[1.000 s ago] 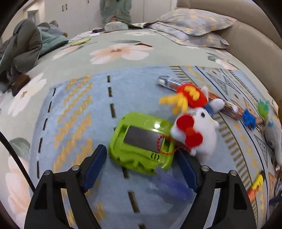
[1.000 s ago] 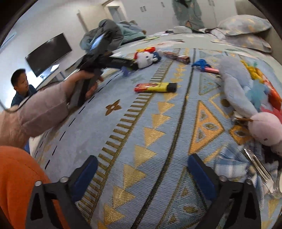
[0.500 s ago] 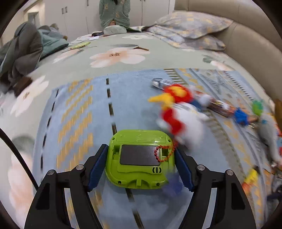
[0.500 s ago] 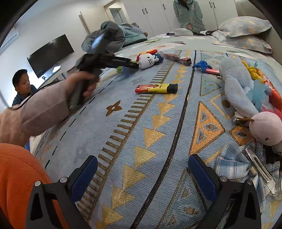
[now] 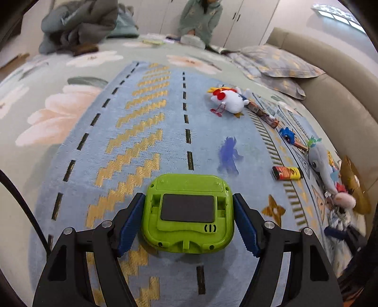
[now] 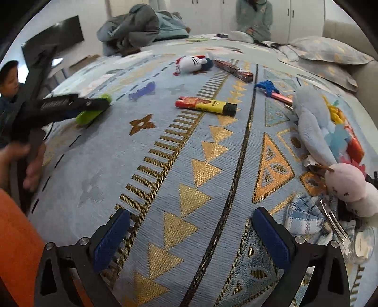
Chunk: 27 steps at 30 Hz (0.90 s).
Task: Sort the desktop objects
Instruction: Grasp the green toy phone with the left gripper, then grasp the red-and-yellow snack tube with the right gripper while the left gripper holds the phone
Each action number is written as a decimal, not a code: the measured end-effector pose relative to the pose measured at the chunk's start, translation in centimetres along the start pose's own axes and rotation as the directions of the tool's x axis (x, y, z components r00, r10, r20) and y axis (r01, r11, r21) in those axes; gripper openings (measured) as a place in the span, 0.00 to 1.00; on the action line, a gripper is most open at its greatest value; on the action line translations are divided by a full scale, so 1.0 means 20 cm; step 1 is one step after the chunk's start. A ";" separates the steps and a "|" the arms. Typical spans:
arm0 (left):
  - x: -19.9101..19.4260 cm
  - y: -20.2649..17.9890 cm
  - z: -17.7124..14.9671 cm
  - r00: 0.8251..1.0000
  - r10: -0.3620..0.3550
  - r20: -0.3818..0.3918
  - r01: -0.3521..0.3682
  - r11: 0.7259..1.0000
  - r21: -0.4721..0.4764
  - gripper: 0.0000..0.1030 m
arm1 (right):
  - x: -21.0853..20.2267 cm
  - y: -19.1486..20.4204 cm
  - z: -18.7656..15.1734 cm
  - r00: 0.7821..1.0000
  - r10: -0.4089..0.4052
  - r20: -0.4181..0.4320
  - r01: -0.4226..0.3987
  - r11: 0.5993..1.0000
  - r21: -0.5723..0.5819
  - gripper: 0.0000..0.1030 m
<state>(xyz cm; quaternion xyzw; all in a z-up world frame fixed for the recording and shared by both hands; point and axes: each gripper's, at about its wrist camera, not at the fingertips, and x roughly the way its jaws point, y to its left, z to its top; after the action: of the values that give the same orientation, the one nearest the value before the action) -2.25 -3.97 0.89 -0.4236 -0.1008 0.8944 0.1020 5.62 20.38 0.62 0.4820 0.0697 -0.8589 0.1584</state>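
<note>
We hold the left gripper (image 5: 189, 226) low over the blue rug (image 5: 146, 151), its blue pads (image 5: 128, 226) pressed against both sides of the green toy (image 5: 189, 212), which sits gripped between them with its dark panel facing up. From the right wrist view the same toy (image 6: 93, 113) shows as a green edge at the far left, pinched in the left gripper (image 6: 94, 105).

Just beyond the toy lies a flat blue figure (image 5: 228, 157). To its right a red-and-yellow lighter (image 5: 287, 173) lies on its side. Farther right, along the rug's edge, a grey plush (image 5: 322, 165) stretches lengthwise, with a pink plush (image 5: 345, 200) at its near end. Farther still we see a small blue toy (image 5: 287, 134), then a long dark packet (image 5: 261, 113), and beside it a white plush (image 5: 230, 100) with a red bow.

Our right gripper (image 6: 191, 238) hovers over the patterned rug (image 6: 200, 170) with its jaws spread wide and nothing between them. Near its right finger lie a checked cloth (image 6: 304, 217) and a metal clip (image 6: 332, 218). Beyond, the lighter (image 6: 205, 106) lies mid-rug, the white plush (image 6: 192, 63) far behind it. At the back a pillow (image 6: 328, 50) rests near the headboard, and a person (image 6: 254, 19) sits there.
</note>
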 end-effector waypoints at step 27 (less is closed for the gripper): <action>0.03 -0.02 -0.03 0.999 0.002 0.042 -0.003 1.000 0.026 0.70 | 0.22 0.02 0.56 0.900 0.335 -0.278 -0.396 0.896 -0.200 0.73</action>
<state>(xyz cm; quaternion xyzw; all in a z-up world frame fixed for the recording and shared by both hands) -2.15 -3.39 0.20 -0.4037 -0.0907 0.9044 0.1041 -5.41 16.01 2.76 0.5611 0.1038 -0.7340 0.3682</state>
